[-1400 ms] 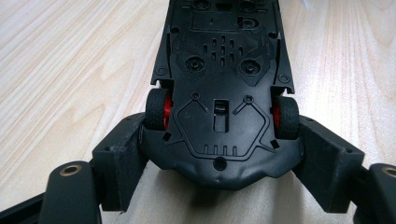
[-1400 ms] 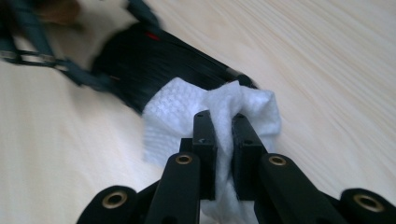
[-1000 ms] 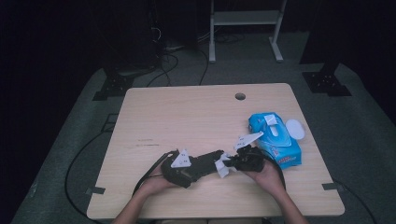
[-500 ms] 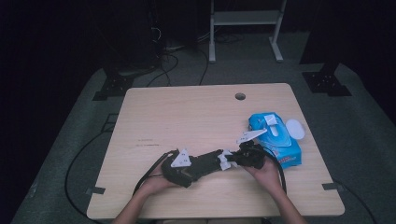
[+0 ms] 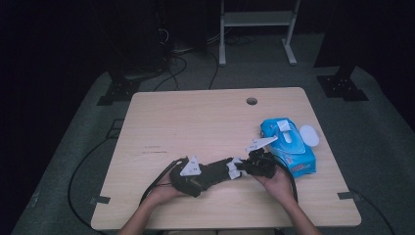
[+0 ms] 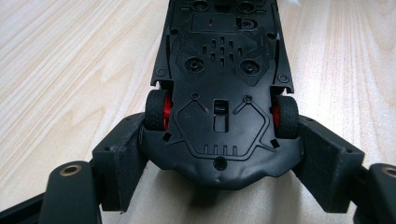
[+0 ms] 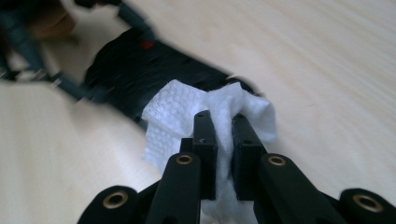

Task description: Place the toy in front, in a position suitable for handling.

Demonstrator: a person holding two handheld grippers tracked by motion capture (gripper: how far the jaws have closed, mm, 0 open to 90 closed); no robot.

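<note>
Two things are in play: you are holding a toy car (image 6: 223, 98) belly-up in the left gripper (image 5: 192, 172) and a wipe (image 7: 212, 112) in the right gripper (image 5: 259, 163), both low over the near part of the table (image 5: 205, 122). In the left gripper view the fingers (image 6: 122, 158) are pressing on the car's flanks just behind the red-hubbed wheels (image 6: 156, 110), so the left gripper is clamping on the car with its underside facing the camera. In the right gripper view the fingers (image 7: 205, 140) are standing nearly together, pinching a bunched fold of the wipe, whose free edge is lying against the car's far end. The car is looking like light, stiff, smooth plastic: it is likely to slip or twist if you are pushing hard on its end, so you are better off keeping the hold on the wide body near the axle, not on the wheels, which could roll. The wipe is soft and limp, with no stiffness of its own; only the part right at the fingers is going to press, so keep the pinch close to the working edge. The wipe pack (image 5: 288, 147) is lying just beyond your right hand (image 5: 279, 183), with its lid open.
</note>
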